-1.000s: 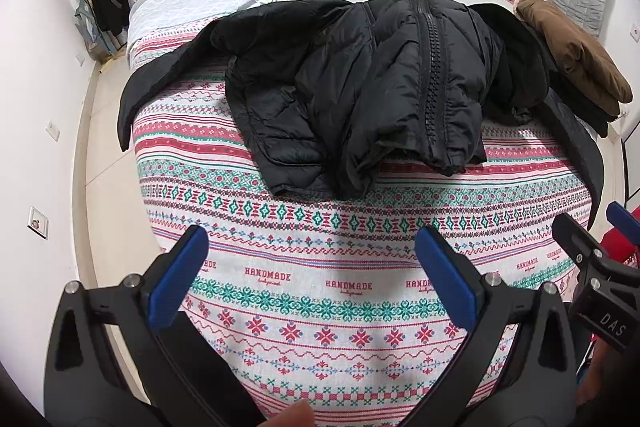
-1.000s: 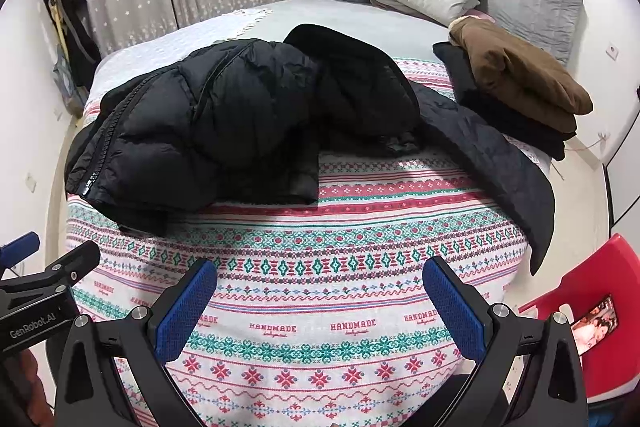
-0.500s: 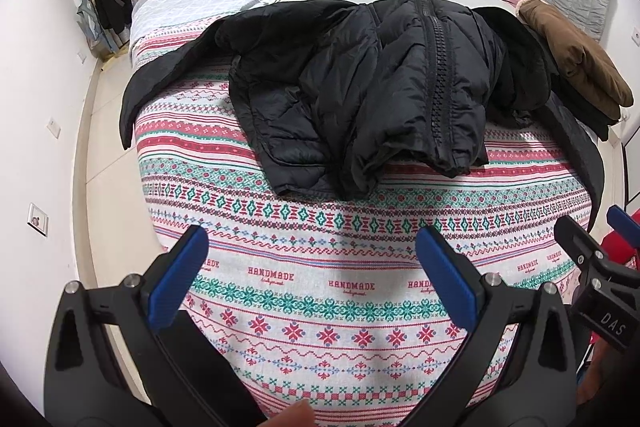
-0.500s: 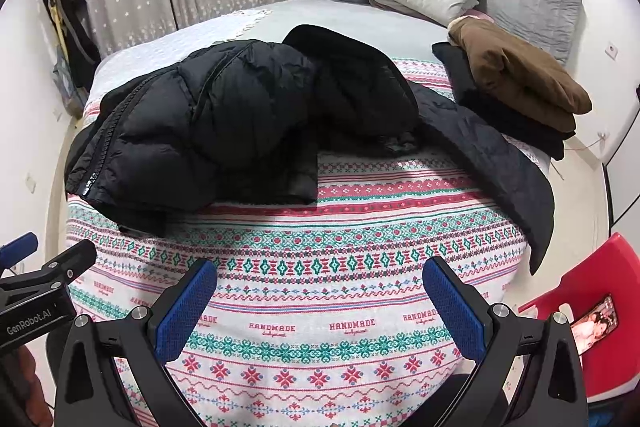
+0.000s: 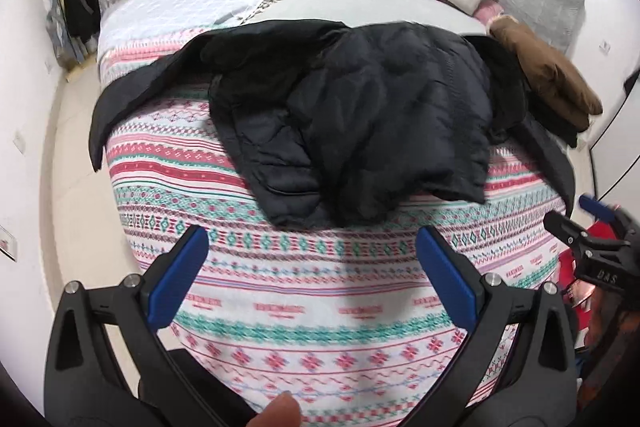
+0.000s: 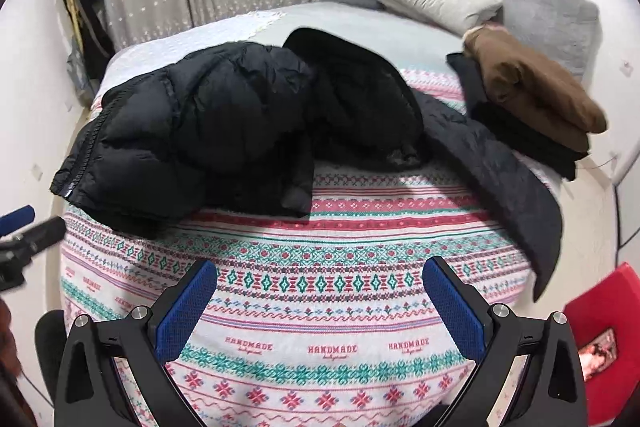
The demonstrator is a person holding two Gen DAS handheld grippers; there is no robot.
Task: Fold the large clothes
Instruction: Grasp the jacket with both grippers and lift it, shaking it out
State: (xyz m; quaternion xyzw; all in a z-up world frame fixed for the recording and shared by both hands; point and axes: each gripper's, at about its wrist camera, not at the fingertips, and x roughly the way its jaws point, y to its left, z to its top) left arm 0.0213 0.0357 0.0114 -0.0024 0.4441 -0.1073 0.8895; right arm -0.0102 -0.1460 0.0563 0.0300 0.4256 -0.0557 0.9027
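- The black puffer jacket (image 5: pixel 360 115) lies crumpled in a heap across the middle of the bed, on the patterned blanket (image 5: pixel 320 307), with one sleeve (image 5: pixel 120 103) hanging over the bed's left edge and another dark quilted length (image 6: pixel 500 179) trailing off the right side.
- The left gripper (image 5: pixel 312 267) hovers above the blanket short of the jacket's near hem, its blue fingers (image 5: pixel 178 275) spread wide with nothing between them.
- The right gripper (image 6: pixel 320 303) is likewise wide open and empty, well short of the jacket.
- Risk: the jacket is bunched, so a pinch at the nearest edge probably catches only one layer or a fold of lining, and the lift would drag the heap instead of spreading it.
- Risk: the slick, puffy shell likely slips from a shallow grip; a bite too near the hem could let go halfway through a pull.
- Risk: closing low could trap the blanket along with the jacket and rumple the work surface.
- Risk: the dangling sleeves add weight off the edges, and an uneven pull may slide the whole garment toward the floor.
- Risk: the folded brown garment (image 6: pixel 532 91) and the dark one beneath it sit just beside the jacket, so a wide sweep could topple that stack.
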